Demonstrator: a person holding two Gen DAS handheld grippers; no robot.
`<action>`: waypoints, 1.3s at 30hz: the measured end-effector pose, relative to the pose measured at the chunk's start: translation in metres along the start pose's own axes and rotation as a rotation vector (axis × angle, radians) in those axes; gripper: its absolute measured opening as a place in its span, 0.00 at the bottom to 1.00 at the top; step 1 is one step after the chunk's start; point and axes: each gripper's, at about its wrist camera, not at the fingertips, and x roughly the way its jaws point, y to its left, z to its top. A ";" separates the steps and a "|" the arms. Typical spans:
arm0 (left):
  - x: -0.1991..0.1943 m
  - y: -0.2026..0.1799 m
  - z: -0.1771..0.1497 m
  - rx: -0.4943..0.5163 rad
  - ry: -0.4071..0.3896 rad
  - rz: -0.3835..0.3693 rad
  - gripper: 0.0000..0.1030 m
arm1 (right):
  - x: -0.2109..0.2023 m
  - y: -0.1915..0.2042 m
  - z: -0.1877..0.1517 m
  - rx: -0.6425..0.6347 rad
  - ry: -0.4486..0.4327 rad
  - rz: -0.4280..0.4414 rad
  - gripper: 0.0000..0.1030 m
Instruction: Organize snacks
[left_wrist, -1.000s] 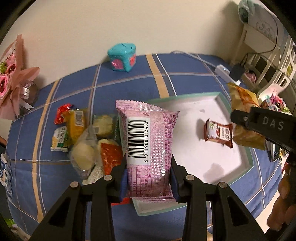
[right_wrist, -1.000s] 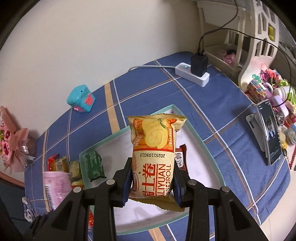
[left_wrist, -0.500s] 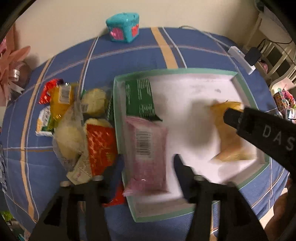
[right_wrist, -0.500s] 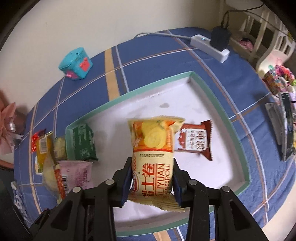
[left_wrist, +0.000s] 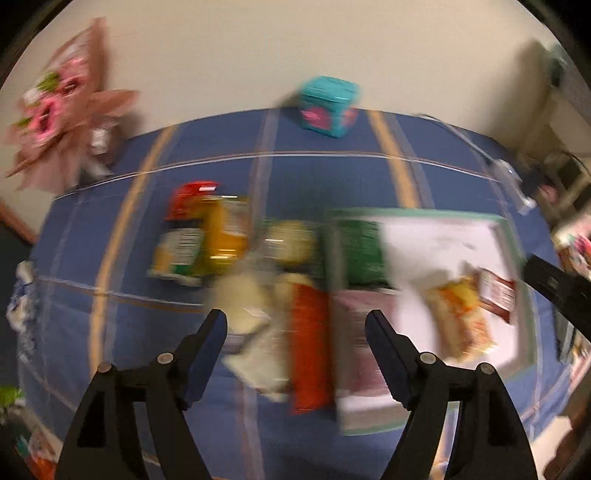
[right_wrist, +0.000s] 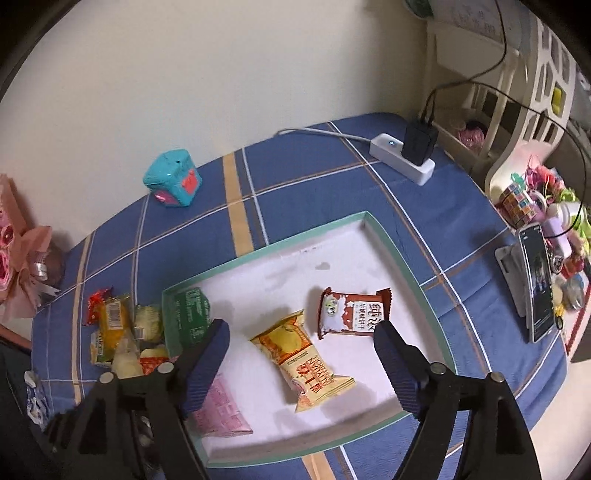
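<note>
A white tray with a teal rim (right_wrist: 399, 254) (left_wrist: 513, 229) lies on the blue plaid cloth. In it rest a green packet (right_wrist: 190, 317) (left_wrist: 364, 251), a pink packet (right_wrist: 221, 410) (left_wrist: 360, 328), a yellow egg-roll packet (right_wrist: 304, 360) (left_wrist: 460, 314) and a brown biscuit packet (right_wrist: 352, 312) (left_wrist: 496, 291). Loose snacks (left_wrist: 207, 240) (right_wrist: 110, 325) are piled left of the tray. My left gripper (left_wrist: 297, 326) hangs above the tray's left edge, jaws opening, nothing between them. My right gripper (right_wrist: 301, 341) hovers over the yellow packet, jaws opening, not touching it.
A teal cube toy (right_wrist: 173, 179) (left_wrist: 328, 105) sits at the back near the wall. A power strip with a charger (right_wrist: 404, 155) lies back right. A phone on a stand (right_wrist: 537, 284) and small trinkets crowd the right edge. A pink bouquet (left_wrist: 62, 110) stands far left.
Both grippers let go of their packets: the pink one now lies in the tray's near left corner, the yellow one in the tray's middle. The left view swung leftward and is blurred.
</note>
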 end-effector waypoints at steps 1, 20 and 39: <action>-0.001 0.013 0.001 -0.023 -0.002 0.037 0.76 | 0.000 0.005 -0.002 -0.012 0.002 0.004 0.81; -0.017 0.134 -0.008 -0.230 -0.031 0.163 0.79 | 0.006 0.118 -0.051 -0.272 0.049 0.055 0.81; -0.007 0.140 -0.007 -0.248 -0.015 0.137 0.83 | 0.016 0.133 -0.060 -0.304 0.076 0.039 0.94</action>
